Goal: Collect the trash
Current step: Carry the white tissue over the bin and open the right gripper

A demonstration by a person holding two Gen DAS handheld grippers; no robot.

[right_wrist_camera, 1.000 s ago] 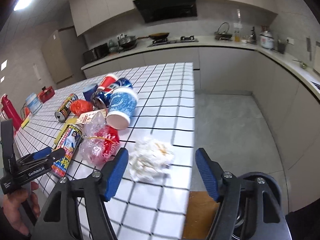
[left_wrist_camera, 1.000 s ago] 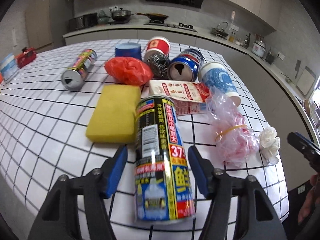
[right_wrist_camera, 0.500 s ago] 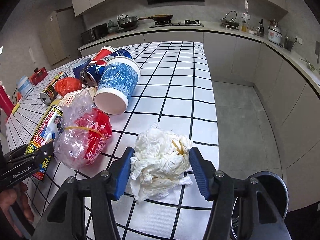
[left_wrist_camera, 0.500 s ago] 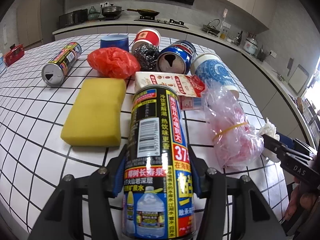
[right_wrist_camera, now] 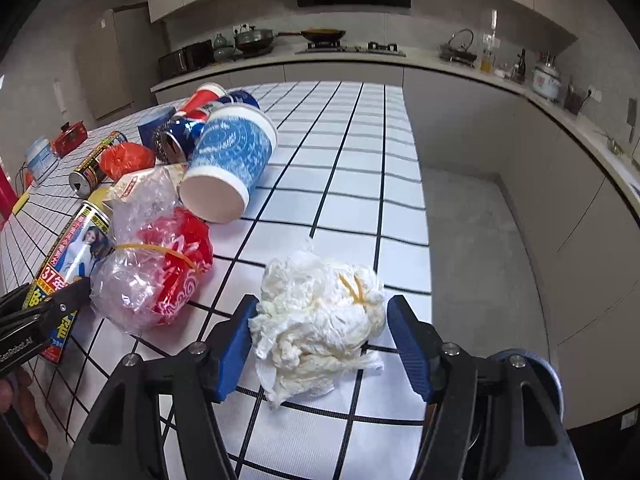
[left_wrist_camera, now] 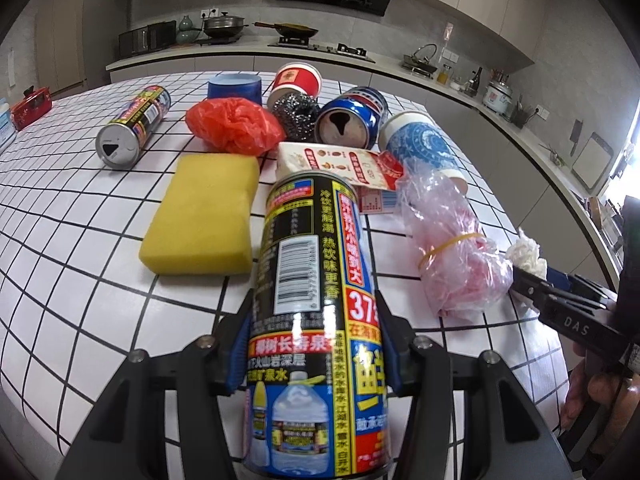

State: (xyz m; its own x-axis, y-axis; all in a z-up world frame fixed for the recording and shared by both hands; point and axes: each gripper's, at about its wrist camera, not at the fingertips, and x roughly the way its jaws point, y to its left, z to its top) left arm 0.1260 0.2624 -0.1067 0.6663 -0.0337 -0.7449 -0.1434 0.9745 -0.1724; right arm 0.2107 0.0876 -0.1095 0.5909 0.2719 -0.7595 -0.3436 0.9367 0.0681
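My left gripper (left_wrist_camera: pixel 314 344) is shut on a tall black and yellow drink can (left_wrist_camera: pixel 316 300) lying on the white tiled table (left_wrist_camera: pixel 80 216); the can also shows in the right wrist view (right_wrist_camera: pixel 68 256). My right gripper (right_wrist_camera: pixel 320 340) is open, its blue pads on either side of a crumpled white tissue wad (right_wrist_camera: pixel 320 316); the left pad touches it, the right pad stands just off it. The tissue wad (left_wrist_camera: pixel 526 254) also shows at the right in the left wrist view.
A bundled clear bag with red inside (left_wrist_camera: pixel 452 248), yellow sponge (left_wrist_camera: pixel 204 212), red bag (left_wrist_camera: pixel 232 124), carton (left_wrist_camera: pixel 340 164), steel scourer (left_wrist_camera: pixel 296 114), blue can (left_wrist_camera: pixel 352 120), second can (left_wrist_camera: pixel 132 128) and paper cups (right_wrist_camera: pixel 228 160) lie on the table. The table's edge drops to the floor (right_wrist_camera: pixel 472 240).
My left gripper closed on the drink can. My right gripper moved forward around the tissue wad and its jaws narrowed toward it.
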